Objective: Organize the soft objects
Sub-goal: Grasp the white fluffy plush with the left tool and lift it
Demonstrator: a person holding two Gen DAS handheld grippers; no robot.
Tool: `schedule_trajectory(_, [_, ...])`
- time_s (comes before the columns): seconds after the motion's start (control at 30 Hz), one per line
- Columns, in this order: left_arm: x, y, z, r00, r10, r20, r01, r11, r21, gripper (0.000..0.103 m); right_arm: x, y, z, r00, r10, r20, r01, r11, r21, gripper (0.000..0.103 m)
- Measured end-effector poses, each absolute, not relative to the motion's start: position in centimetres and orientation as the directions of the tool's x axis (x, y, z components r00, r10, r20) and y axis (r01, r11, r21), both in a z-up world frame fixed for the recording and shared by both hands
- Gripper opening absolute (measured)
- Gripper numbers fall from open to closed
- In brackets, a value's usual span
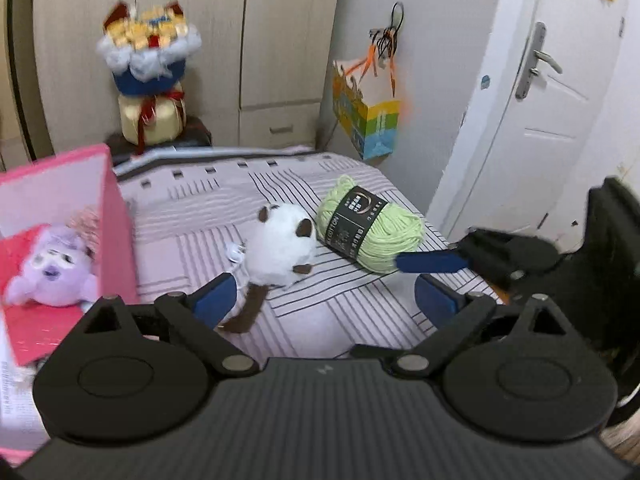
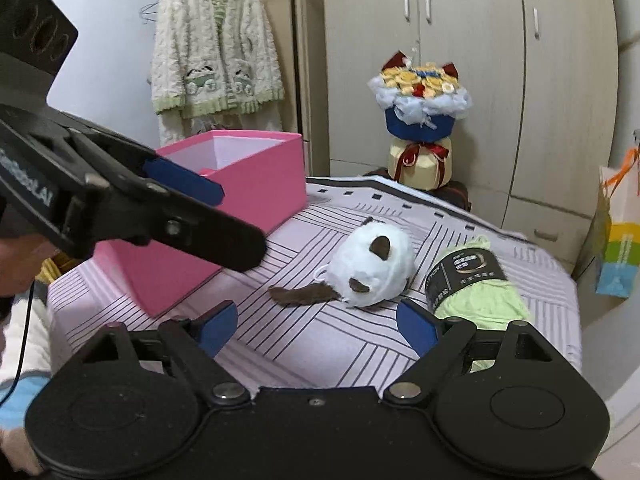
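The pink box [image 2: 240, 184] stands open on the bed [image 2: 320, 344] as the collecting place, 1 purple toy [image 1: 52, 268] inside. White toy [image 2: 372, 272] and yarn [image 2: 476, 284] lie beside it, awaiting pickup. Left gripper [image 1: 336, 296] and right gripper [image 2: 320, 324] both gape empty.

Soft, even indoor light fills both views, with faint shadows under the white plush toy [image 1: 280, 246]. Fisheye bending curves the wardrobe [image 2: 472, 60] and door [image 1: 548, 92]. Motion blur smears the pink box [image 1: 60, 184] and paper bag [image 1: 366, 120].
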State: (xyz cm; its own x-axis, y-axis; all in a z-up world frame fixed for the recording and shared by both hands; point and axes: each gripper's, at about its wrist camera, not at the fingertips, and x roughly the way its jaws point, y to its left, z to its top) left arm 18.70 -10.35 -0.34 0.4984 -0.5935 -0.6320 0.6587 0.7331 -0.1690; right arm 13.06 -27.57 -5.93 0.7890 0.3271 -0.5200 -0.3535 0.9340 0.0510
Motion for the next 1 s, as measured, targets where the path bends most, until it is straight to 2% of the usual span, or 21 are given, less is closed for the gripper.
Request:
schedule_trajectory(0.1, [20.7,-11.5,-1.6,0.462,-0.614,-0.640,0.639,0.731,-0.240,0.091,15.3,-27.9,-7.1,0.782,0.323,-0.533,-0.320,0.942,0.101,0.090])
schedule_trajectory(0.13, [21.3,-12.0,-2.1,0.462,-0.609,-0.645,0.625,0.740,-0.250,0.087,16.1,-28.0,-7.6,0.778,0.323,-0.539,-0.306,0.944,0.124,0.090])
schedule_trajectory(0.33, [24.2,-13.5,-4.6,0.489,-0.573,-0.658,0.554,0.787,-0.273,0.077,19.8,-28.5,-9.7,0.762,0.332,-0.556,-0.261,0.943,0.206,0.089])
schedule_trajectory(0.47, [25.5,-13.8,-5.7,0.518,-0.543,-0.661,0.514,0.815,-0.267,0.071,20.8,-27.4,-10.2,0.771,0.277,-0.574,-0.251,0.960,0.127,0.088])
schedule_trajectory(0.57, [26.5,-13.7,-6.3,0.531,-0.539,-0.654,0.487,0.826,-0.285,0.071,21.4,-27.6,-10.2,0.775,0.282,-0.566,-0.228,0.960,0.165,0.088])
schedule_trajectory(0.77, [27.6,-13.6,-7.3,0.519,-0.538,-0.665,0.463,0.830,-0.311,0.063,22.0,-27.2,-10.7,0.802,0.211,-0.558,-0.192,0.977,0.093,0.088])
schedule_trajectory(1.0, [28.0,-13.2,-8.2,0.509,-0.547,-0.664,0.440,0.829,-0.346,0.063,21.4,-25.8,-10.8,0.827,0.123,-0.549,-0.178,0.983,-0.048,0.087])
